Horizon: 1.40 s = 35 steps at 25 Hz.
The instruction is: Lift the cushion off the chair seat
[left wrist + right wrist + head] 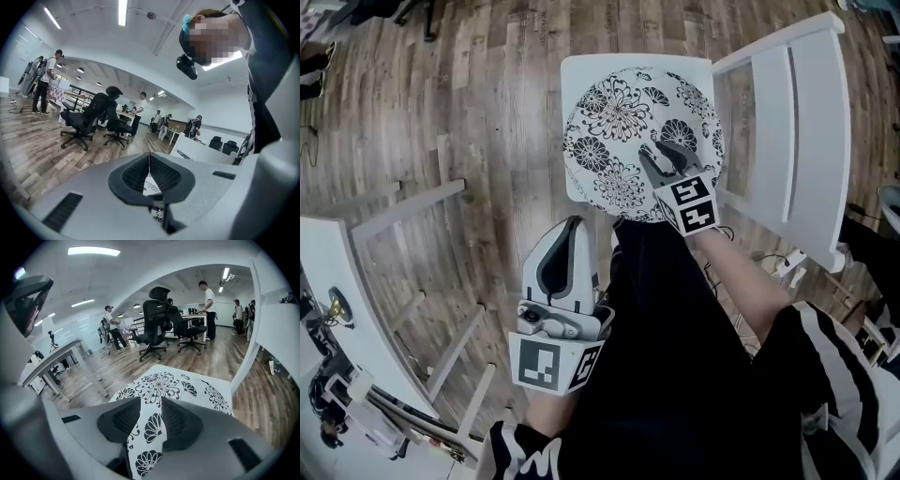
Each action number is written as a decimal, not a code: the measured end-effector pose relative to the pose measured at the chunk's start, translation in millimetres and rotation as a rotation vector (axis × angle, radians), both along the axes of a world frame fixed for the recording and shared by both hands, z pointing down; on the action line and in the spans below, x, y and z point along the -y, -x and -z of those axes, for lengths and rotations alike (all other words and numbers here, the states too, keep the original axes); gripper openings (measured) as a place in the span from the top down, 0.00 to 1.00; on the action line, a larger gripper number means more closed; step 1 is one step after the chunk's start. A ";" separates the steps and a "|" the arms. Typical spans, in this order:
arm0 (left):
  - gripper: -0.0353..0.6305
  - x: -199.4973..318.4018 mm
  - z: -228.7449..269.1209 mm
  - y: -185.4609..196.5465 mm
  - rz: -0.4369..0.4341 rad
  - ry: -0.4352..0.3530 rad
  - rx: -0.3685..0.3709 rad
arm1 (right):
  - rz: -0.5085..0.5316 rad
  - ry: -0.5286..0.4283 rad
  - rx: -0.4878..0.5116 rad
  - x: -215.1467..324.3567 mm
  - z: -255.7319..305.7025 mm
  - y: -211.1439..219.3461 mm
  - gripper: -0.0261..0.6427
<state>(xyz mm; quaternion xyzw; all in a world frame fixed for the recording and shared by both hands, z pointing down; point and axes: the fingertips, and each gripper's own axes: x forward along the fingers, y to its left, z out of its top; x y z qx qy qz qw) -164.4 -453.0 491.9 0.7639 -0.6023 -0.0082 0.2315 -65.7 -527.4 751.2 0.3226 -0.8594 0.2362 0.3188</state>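
A: Cushion status?
B: Round floral cushion lying flat on white chair seat, covering most of it. Not lifted yet.
A: Handling?
B: Looks thin, soft and light. Likely to flop and fold if raised from one side. Fabric cover, probably not slippery. Nothing fragile.
A: Where to grab?
B: At the rim on the side nearest the person, where it sits close to the seat's edge. One jaw under, one over. Mid-surface pinch unlikely to bite on a flat pad.
A: Right gripper?
B: Right gripper low over the near-right part of the cushion, forearm stretched out, pointing across the seat. Jaws spread a little, with floral fabric showing through the gap in the right gripper view. No pinch visible. Jaws sit side by side, so probably needs a wrist roll before taking the rim.
A: Left?
B: Left gripper held back close to the body, over the wood floor, tip just short of the seat's near edge in the head view. Jaws pressed together at the tips, nothing between them.
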 end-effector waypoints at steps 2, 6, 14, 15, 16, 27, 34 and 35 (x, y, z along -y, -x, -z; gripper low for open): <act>0.94 -0.9 -3.1 1.3 0.010 0.006 -0.002 | 0.002 0.012 -0.021 1.1 -12.9 -1.2 0.77; 0.94 -4.5 -10.1 4.1 0.034 0.018 -0.007 | 0.013 0.038 -0.061 1.8 -37.6 -3.2 0.77; 0.94 -8.6 -24.9 5.3 0.049 0.042 -0.013 | 0.039 0.073 -0.111 4.2 -67.9 -1.9 0.77; 0.94 -8.9 -24.6 5.8 0.052 0.042 -0.015 | 0.040 0.081 -0.117 4.4 -71.0 -2.0 0.77; 0.94 -9.2 -24.5 6.3 0.055 0.042 -0.017 | 0.039 0.089 -0.121 4.6 -74.1 -2.2 0.77; 0.94 -7.9 -28.9 3.3 0.058 0.057 -0.038 | 0.070 0.155 -0.187 3.7 -108.7 -2.9 0.77; 0.94 -8.5 -28.5 5.3 0.058 0.065 -0.032 | 0.131 0.179 -0.265 1.4 -120.6 -0.2 0.77; 0.94 -9.2 -29.2 5.1 0.060 0.066 -0.032 | 0.137 0.174 -0.276 1.7 -121.8 -0.8 0.77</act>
